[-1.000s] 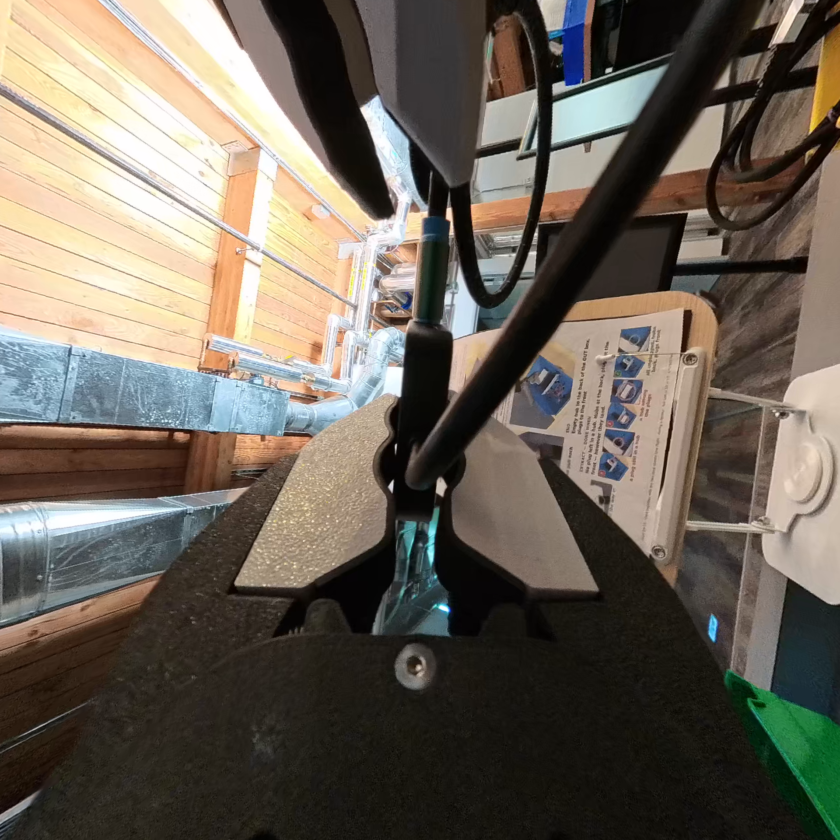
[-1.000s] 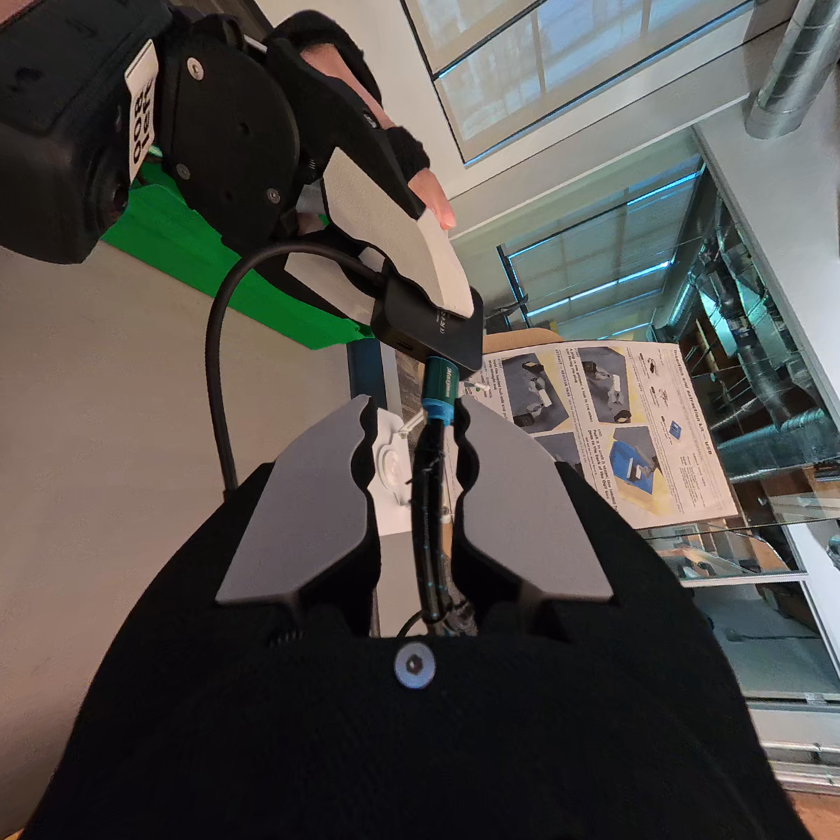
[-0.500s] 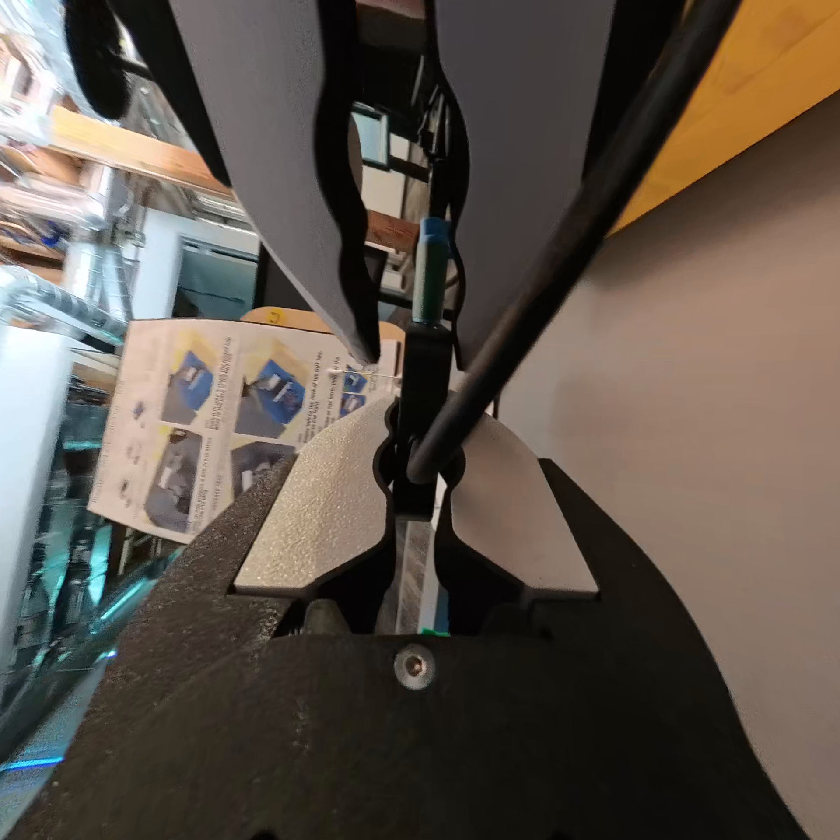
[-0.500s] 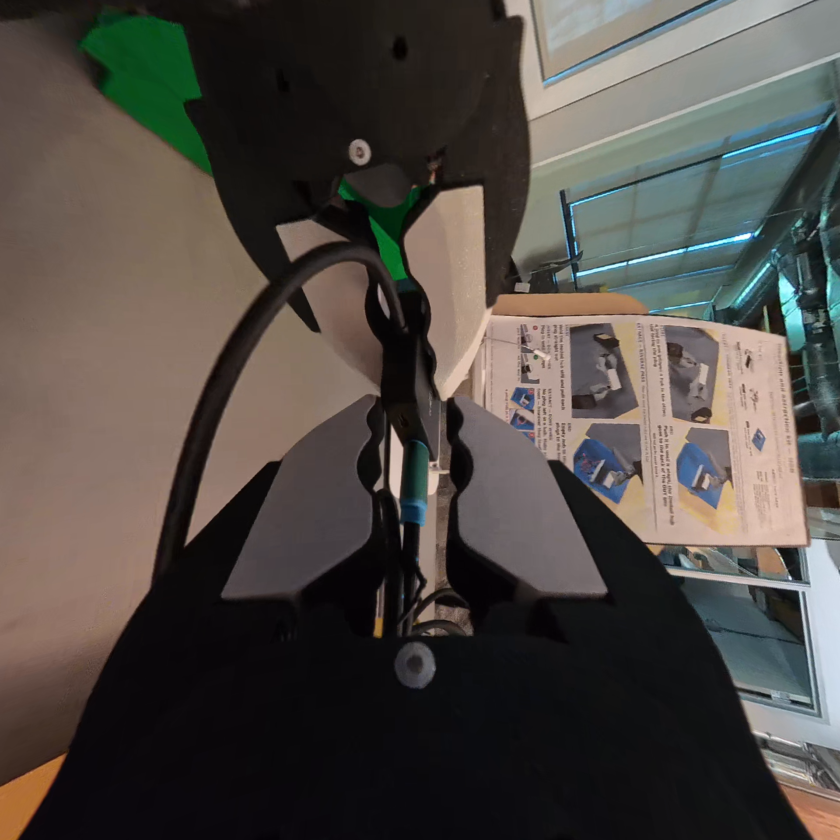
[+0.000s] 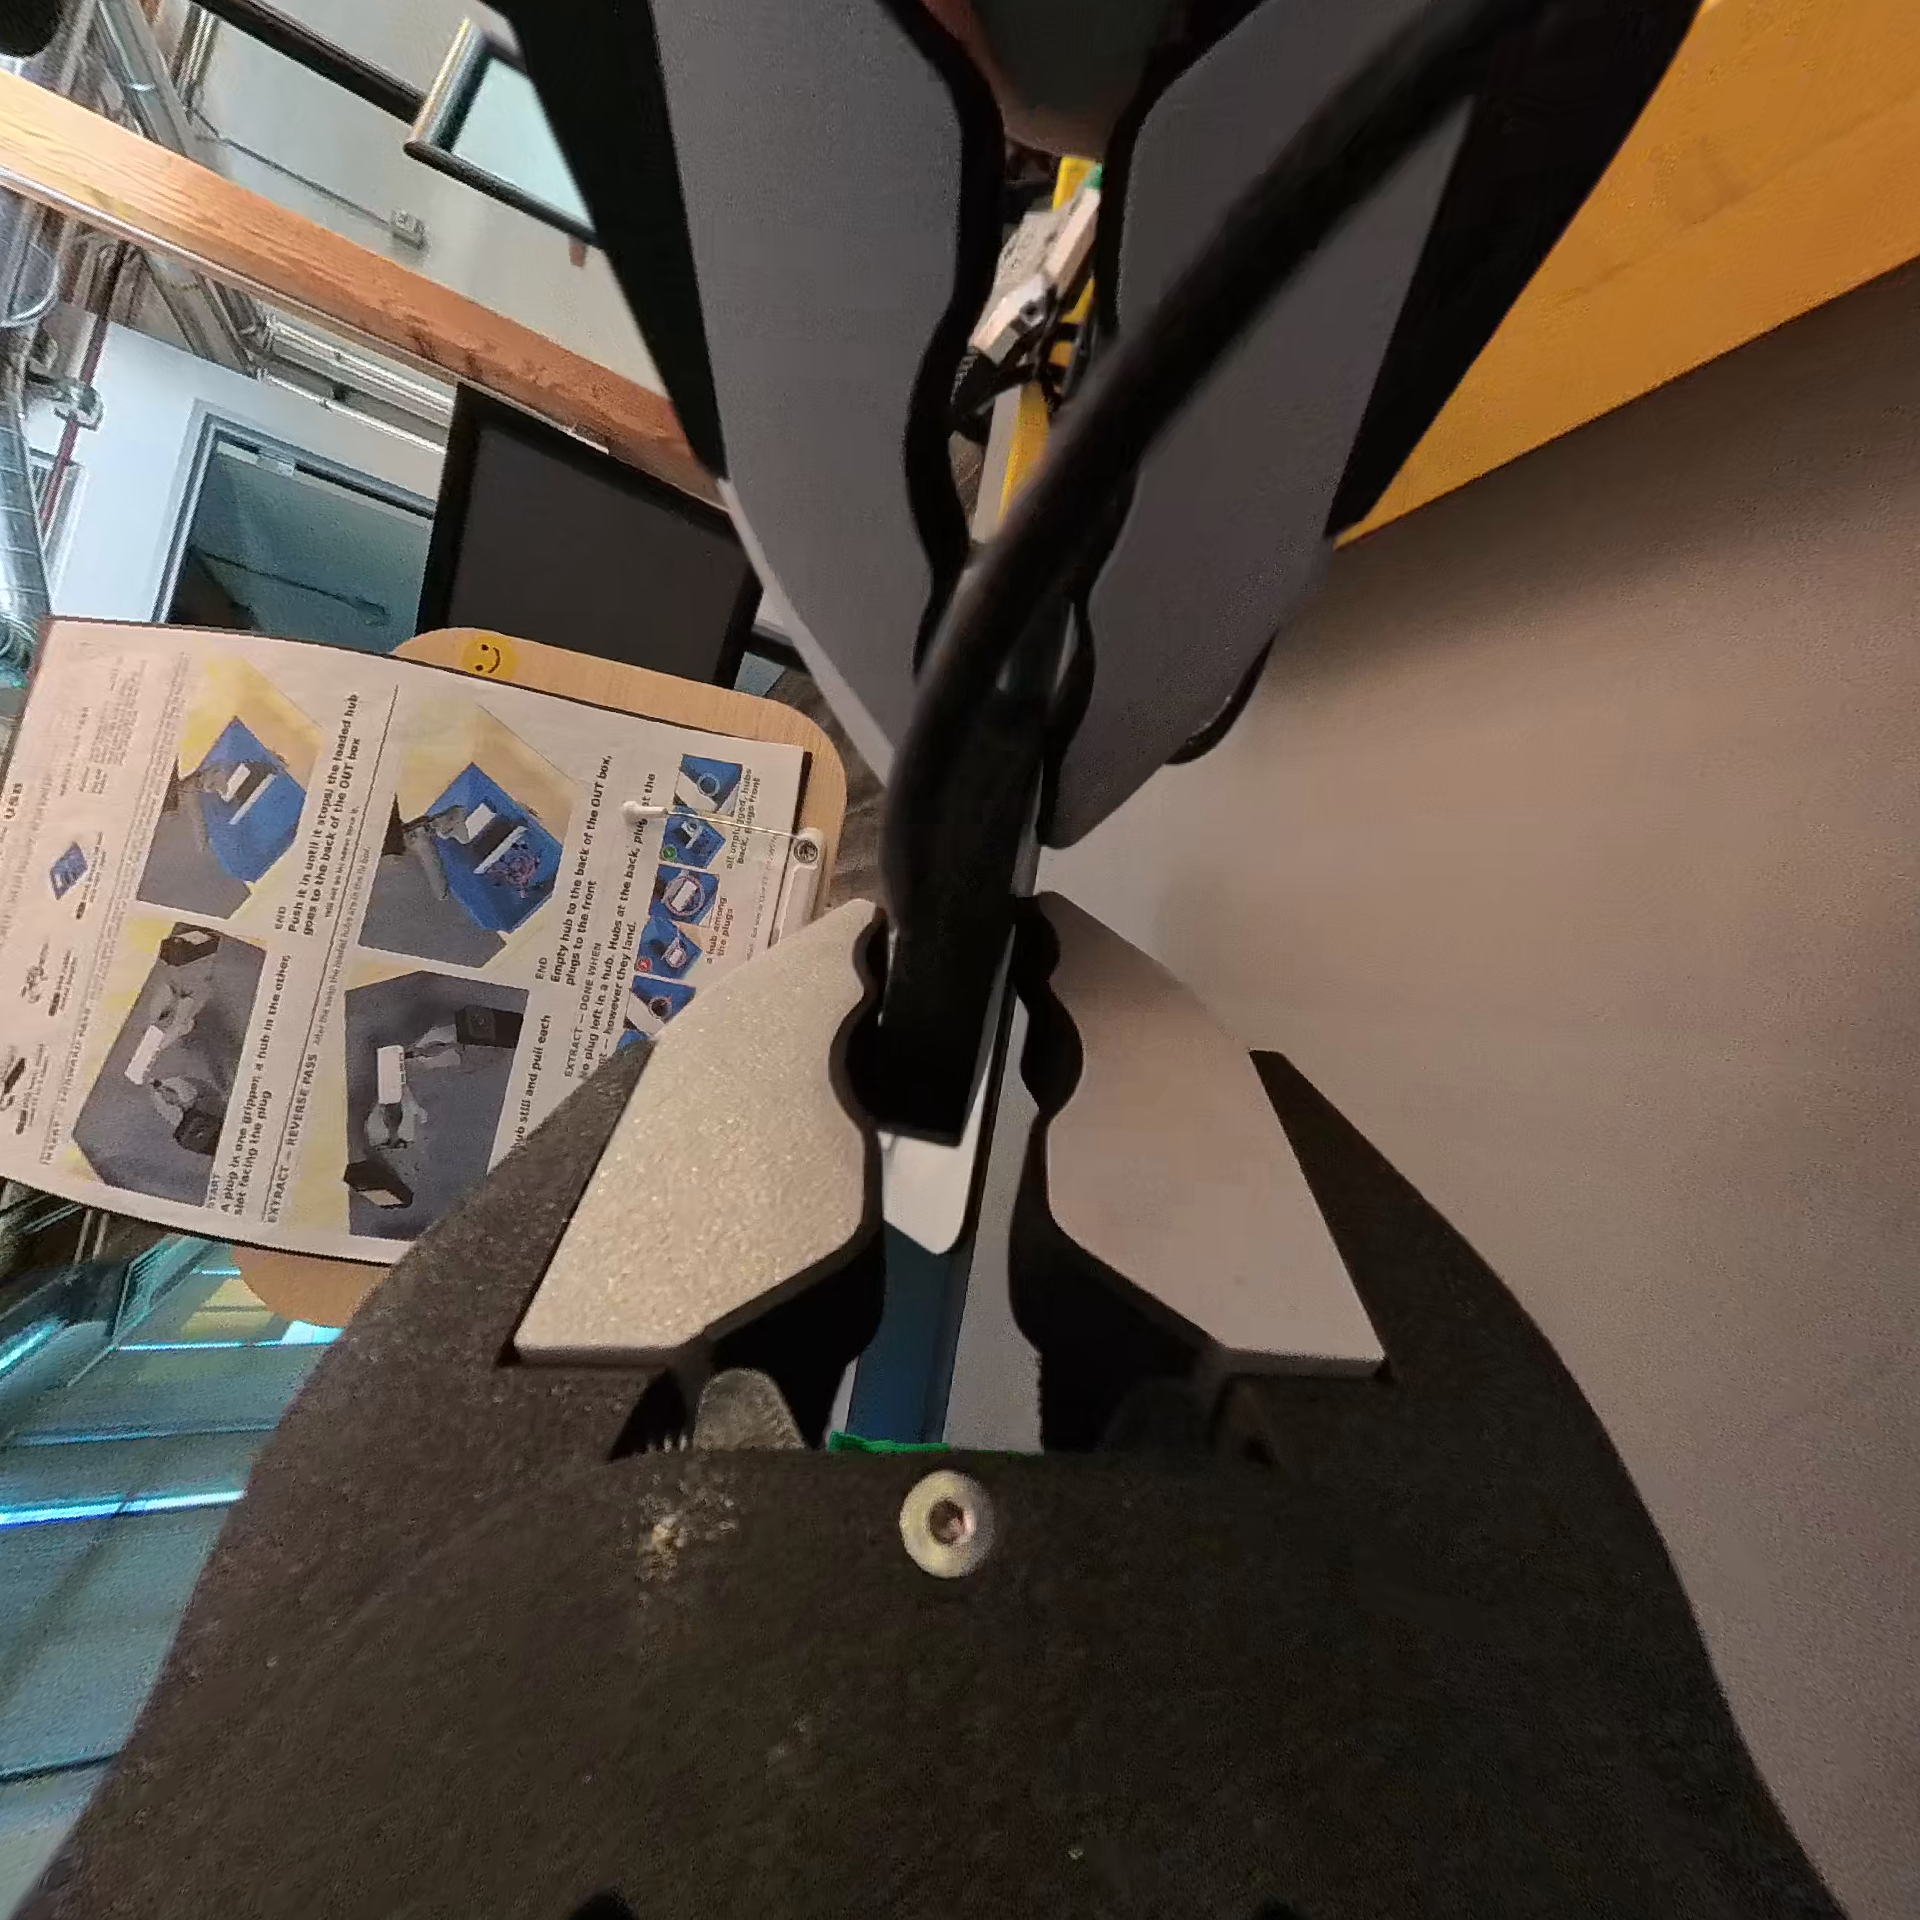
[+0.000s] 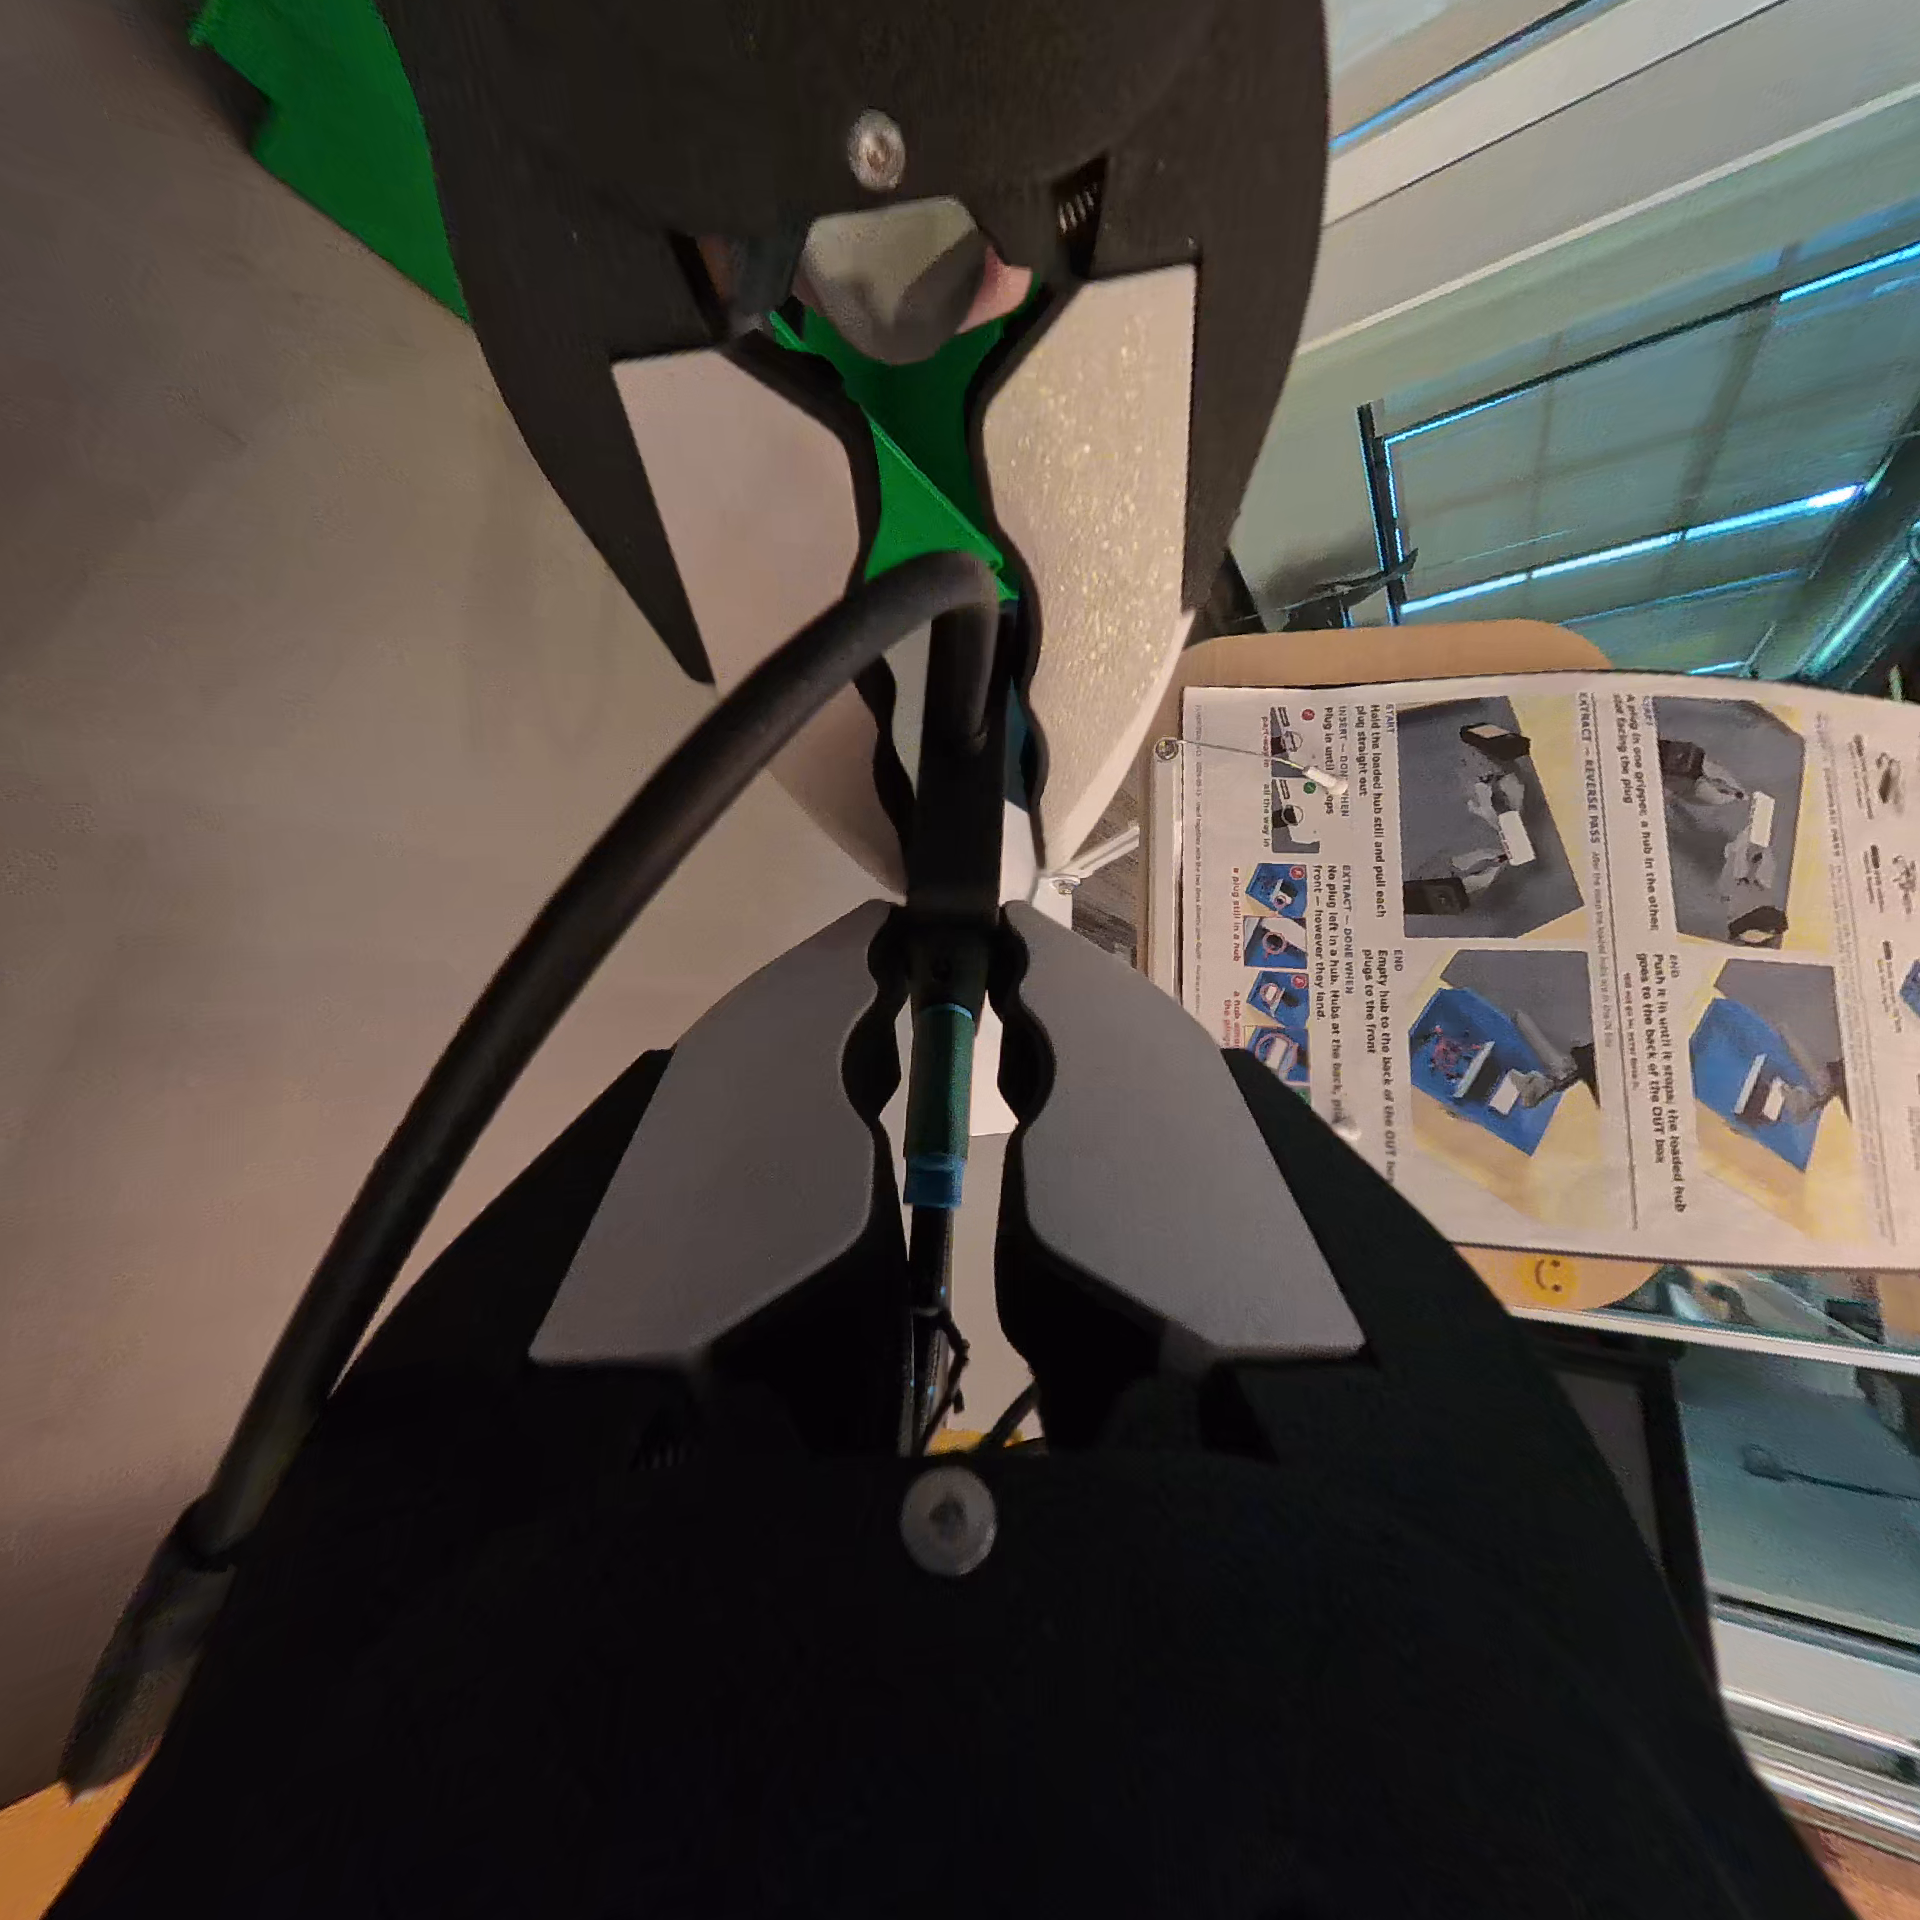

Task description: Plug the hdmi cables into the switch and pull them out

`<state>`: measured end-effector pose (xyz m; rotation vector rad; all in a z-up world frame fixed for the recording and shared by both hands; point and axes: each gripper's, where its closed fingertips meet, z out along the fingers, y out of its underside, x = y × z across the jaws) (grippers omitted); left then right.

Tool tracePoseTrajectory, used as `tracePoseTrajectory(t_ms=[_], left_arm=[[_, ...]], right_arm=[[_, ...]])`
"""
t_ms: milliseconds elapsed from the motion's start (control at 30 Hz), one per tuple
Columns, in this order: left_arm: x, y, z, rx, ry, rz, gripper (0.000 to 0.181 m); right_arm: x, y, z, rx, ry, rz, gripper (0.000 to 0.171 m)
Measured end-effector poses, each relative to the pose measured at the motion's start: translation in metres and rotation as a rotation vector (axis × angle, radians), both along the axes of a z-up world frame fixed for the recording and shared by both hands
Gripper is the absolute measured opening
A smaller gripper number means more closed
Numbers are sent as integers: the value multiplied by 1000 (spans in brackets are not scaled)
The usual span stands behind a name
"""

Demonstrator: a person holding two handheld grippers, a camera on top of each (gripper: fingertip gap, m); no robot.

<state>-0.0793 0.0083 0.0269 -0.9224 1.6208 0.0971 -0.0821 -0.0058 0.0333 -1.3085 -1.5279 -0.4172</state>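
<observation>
The left gripper [image 5: 951,1023] held its jaws narrow around the black switch [image 5: 935,997], though in the left wrist view a sliver of daylight showed between the switch and one finger [image 5: 1174,1164], so whether the grip was firm could not be told. The right gripper [image 6: 940,997] faced it tip to tip, its jaws closed to a narrow gap on the black head of the hdmi cable [image 6: 938,1091], whose dark green sleeve and blue collar ran back between its fingers [image 6: 748,1143]. The plug end met the switch right where the two pairs of fingertips came together; how deep it sat was hidden. A thick black lead [image 6: 540,935] arced away from the switch and passed down the side of the right gripper.

Both tools hung above a grey table [image 5: 1558,1039] with a wooden edge [image 5: 1683,218]. Beyond them, a printed instruction sheet [image 6: 1558,966] with photographs stood clipped to a rounded wooden board [image 5: 727,696] at the far side of the table. A green bin [image 6: 322,114] showed behind the left gripper in the right wrist view. Farthest off, a dark screen [image 5: 592,561] and a wooden beam [image 5: 312,270] stood.
</observation>
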Motion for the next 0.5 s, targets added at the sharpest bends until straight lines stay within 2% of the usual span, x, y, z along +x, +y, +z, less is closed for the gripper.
tracePoseTrajectory(t_ms=[100, 233, 367, 500], left_arm=[[-5, 5, 8, 23, -26, 23, 26], [-21, 13, 30, 32, -98, 66, 27], [-42, 23, 49, 27, -143, 129, 24], [-55, 33, 51, 37, -125, 185, 23]], right_arm=[[9, 2, 6, -8, 34, -20, 16], [44, 9, 24, 15, 109, -128, 16], [111, 12, 58, 76, 261, -320, 15], [183, 6, 80, 151, 382, -522, 16]])
